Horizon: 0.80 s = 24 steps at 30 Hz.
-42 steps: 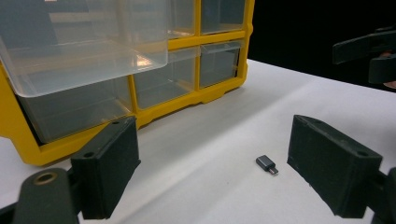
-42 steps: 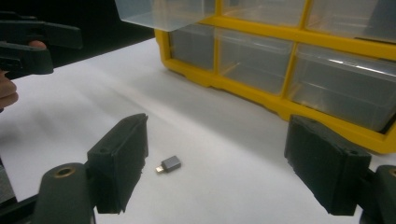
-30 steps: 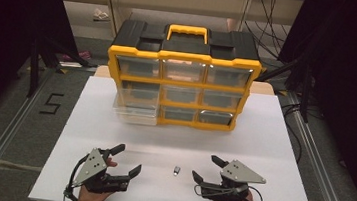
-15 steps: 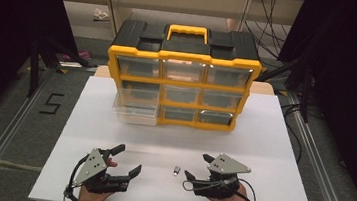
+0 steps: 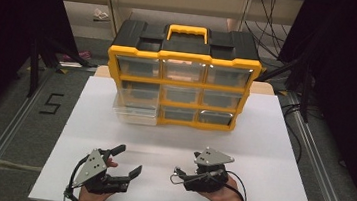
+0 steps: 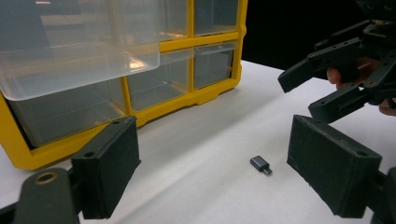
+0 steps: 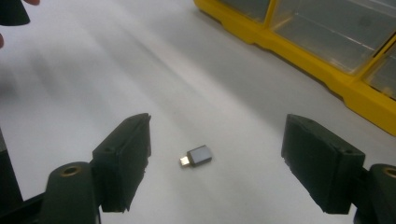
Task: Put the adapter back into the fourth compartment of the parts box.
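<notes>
A small grey USB adapter (image 7: 198, 156) with a metal plug lies flat on the white table (image 5: 263, 139). My right gripper (image 7: 223, 163) is open, one jaw on each side of the adapter and neither touching it. In the high view my right gripper (image 5: 181, 173) points left from the front right of the table. My left gripper (image 5: 127, 159) rests open at the front left with nothing between its jaws. From the left gripper view the adapter (image 6: 260, 164) lies just ahead of my left gripper (image 6: 219, 182), and the right gripper (image 6: 327, 79) hangs beyond it.
A yellow and black drawer organizer (image 5: 181, 80) with clear drawers stands at the back middle of the table. Its lower-left clear drawer (image 5: 135, 108) is pulled out. Dark floor and metal rails (image 5: 7, 128) flank the table.
My right gripper has moved left across the table until its open jaws flank the adapter. The left gripper and the organizer have stayed put.
</notes>
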{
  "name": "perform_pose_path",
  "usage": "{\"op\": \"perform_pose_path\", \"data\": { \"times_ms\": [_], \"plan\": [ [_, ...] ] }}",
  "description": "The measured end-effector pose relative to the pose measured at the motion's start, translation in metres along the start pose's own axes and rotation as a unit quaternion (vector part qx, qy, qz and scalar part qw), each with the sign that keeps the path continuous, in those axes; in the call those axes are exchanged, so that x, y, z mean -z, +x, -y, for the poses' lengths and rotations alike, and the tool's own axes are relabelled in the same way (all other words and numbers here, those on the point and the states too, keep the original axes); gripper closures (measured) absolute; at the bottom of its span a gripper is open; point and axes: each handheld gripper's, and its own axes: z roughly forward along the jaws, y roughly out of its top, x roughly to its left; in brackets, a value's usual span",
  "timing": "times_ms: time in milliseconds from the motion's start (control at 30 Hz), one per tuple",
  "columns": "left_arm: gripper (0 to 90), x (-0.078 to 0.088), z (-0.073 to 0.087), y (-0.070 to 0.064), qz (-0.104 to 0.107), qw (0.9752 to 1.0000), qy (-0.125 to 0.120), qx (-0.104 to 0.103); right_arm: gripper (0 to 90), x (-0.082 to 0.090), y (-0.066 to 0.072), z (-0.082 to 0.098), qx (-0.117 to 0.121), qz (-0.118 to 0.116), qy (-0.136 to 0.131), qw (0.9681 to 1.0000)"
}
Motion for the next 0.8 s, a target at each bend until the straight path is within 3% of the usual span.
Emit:
{"op": "perform_pose_path", "data": {
  "times_ms": [800],
  "plan": [
    [16.5,0.000,0.000,0.000,0.005,1.0000,0.002,-0.001,26.3,-0.040,-0.002,-0.007,0.005,0.016,0.076,0.9970]
  ]
}}
